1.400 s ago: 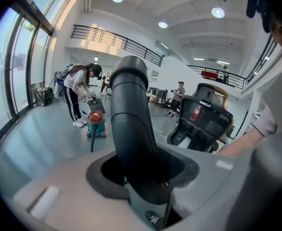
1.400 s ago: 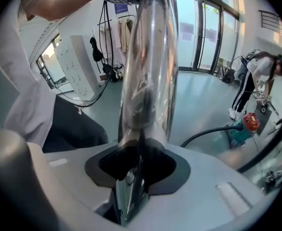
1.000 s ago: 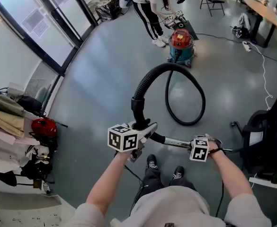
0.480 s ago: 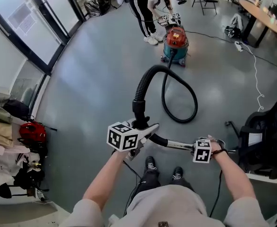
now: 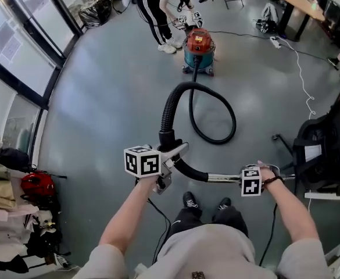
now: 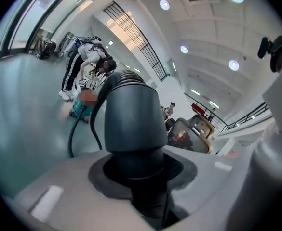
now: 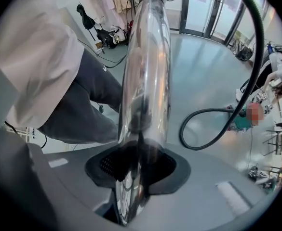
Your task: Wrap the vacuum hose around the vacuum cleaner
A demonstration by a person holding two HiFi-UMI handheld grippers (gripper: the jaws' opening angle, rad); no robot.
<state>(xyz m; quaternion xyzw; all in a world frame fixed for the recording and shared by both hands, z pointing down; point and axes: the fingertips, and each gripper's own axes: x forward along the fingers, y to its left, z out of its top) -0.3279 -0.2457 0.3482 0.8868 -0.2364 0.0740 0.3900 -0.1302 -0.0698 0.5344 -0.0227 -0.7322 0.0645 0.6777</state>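
Note:
A red and teal vacuum cleaner (image 5: 197,50) stands far off on the grey floor. Its black ribbed hose (image 5: 213,100) loops over the floor and rises to a black handle cuff (image 6: 130,117). My left gripper (image 5: 168,166) is shut on that cuff. A curved black grip joins the cuff to a chrome wand tube (image 7: 145,76), and my right gripper (image 5: 261,178) is shut on that tube. The hose loop (image 7: 213,129) and the vacuum cleaner (image 7: 242,119) show small in the right gripper view.
A person (image 5: 158,4) bends over beside the vacuum cleaner. A black office chair (image 5: 324,156) stands at the right, clothes and a red bag (image 5: 37,185) at the left by the glass wall. A white cable (image 5: 303,80) trails across the floor toward tables at the back.
The whole view has shifted: vacuum cleaner and hose loop now sit further left and higher in the head view. My left gripper has carried the cuff leftward; the right gripper has drifted slightly.

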